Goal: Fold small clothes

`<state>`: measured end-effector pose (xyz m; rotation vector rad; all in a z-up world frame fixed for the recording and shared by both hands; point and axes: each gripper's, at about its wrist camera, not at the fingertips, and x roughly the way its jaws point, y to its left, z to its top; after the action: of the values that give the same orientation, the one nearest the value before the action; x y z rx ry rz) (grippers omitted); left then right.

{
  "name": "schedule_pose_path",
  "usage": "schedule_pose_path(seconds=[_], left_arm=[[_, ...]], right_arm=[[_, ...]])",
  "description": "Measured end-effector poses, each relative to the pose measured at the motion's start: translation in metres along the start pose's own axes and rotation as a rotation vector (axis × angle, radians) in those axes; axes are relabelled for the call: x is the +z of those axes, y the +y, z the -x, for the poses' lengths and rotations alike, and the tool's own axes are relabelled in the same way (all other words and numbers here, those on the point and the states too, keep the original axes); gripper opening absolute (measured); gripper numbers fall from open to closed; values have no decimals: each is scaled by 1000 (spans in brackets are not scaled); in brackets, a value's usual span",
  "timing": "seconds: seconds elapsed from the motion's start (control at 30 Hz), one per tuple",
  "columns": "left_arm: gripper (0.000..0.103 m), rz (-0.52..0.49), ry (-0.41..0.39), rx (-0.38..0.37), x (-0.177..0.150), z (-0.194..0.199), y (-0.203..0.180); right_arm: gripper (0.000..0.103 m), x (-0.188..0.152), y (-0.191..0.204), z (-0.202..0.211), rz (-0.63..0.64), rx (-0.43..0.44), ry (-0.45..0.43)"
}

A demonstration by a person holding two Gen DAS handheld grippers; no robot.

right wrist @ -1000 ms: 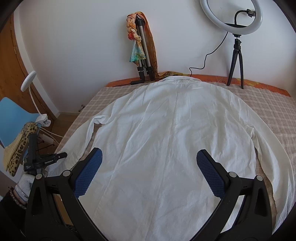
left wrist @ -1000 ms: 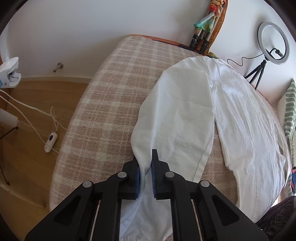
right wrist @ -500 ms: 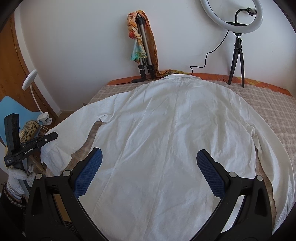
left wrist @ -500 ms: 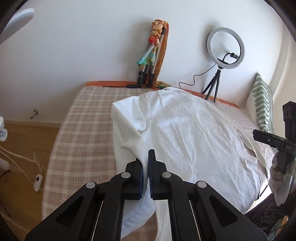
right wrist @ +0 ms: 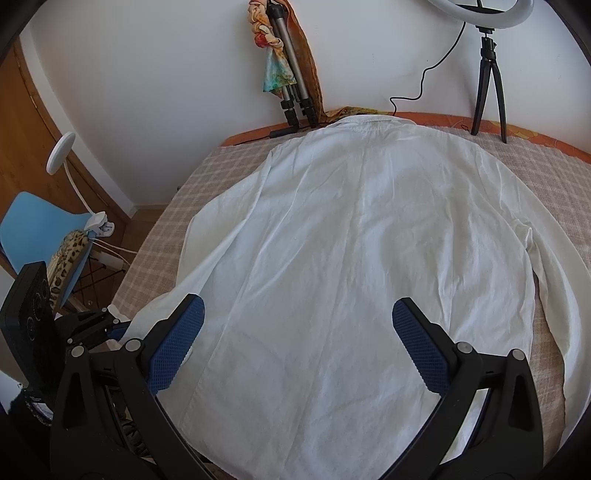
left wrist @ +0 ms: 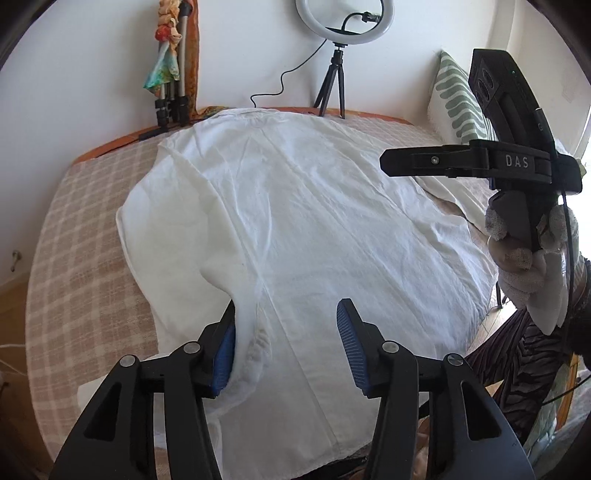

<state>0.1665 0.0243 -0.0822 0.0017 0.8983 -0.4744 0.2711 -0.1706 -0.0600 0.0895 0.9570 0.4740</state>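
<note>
A white long-sleeved shirt (left wrist: 314, 221) lies back up on the checked bed cover (left wrist: 81, 229), collar toward the wall. Its left sleeve (left wrist: 177, 229) is folded in over the body. My left gripper (left wrist: 286, 347) is open just above the shirt's lower left part, with the sleeve's cuff end lying against the left pad (left wrist: 225, 354). My right gripper (right wrist: 295, 347) is open and empty above the shirt's (right wrist: 369, 258) hem. It also shows in the left wrist view (left wrist: 498, 162), held in a gloved hand at the right. The right sleeve (right wrist: 554, 266) lies stretched along the shirt's right side.
A ring light on a tripod (left wrist: 343, 22) and a folded tripod with a colourful scarf (left wrist: 170, 59) stand at the wall. A green-patterned pillow (left wrist: 458, 99) lies at the right. A blue chair (right wrist: 33, 229) and a lamp (right wrist: 62, 155) stand left of the bed.
My left gripper carried the left sleeve over the shirt's body, then opened and let it go. The right gripper has stayed open and nearly still.
</note>
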Motion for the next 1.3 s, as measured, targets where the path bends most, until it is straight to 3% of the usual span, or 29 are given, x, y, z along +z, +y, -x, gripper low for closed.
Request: schedule_pose_path(seconds=[0.13, 0.23, 0.33, 0.47, 0.67, 0.83, 0.87, 0.9, 0.93, 1.03, 1.13, 1.23, 1.3], left_arm=[[51, 72, -93, -57, -3, 38, 15], [51, 102, -138, 53, -9, 57, 36], [51, 201, -130, 96, -19, 58, 67], [51, 310, -51, 99, -38, 37, 101], [51, 571, 27, -20, -67, 8, 144], [46, 623, 16, -148, -73, -6, 144], [31, 629, 11, -182, -73, -9, 143], [7, 629, 11, -194, -72, -10, 143], [2, 625, -3, -199, -70, -8, 141], [3, 569, -73, -224, -60, 10, 131], [3, 468, -105, -317, -47, 27, 105], [3, 310, -78, -440, -37, 36, 62], [3, 221, -60, -435, -35, 37, 37]], right_arm=[[103, -9, 5, -12, 20, 14, 40], [103, -16, 15, -21, 27, 45, 69], [103, -20, 37, -28, 85, 68, 71], [103, -23, 67, -37, 144, 115, 87], [103, -25, 83, -53, 152, 123, 115], [103, -26, 74, -56, 127, 111, 121], [103, -25, 72, -55, 119, 109, 120], [103, -24, 69, -55, 111, 108, 120], [103, -24, 67, -54, 102, 107, 120], [103, -22, 59, -51, 71, 119, 120], [103, -21, 52, -49, 46, 117, 115], [103, -18, 43, -49, 12, 117, 117], [103, -18, 37, -52, -9, 122, 128]])
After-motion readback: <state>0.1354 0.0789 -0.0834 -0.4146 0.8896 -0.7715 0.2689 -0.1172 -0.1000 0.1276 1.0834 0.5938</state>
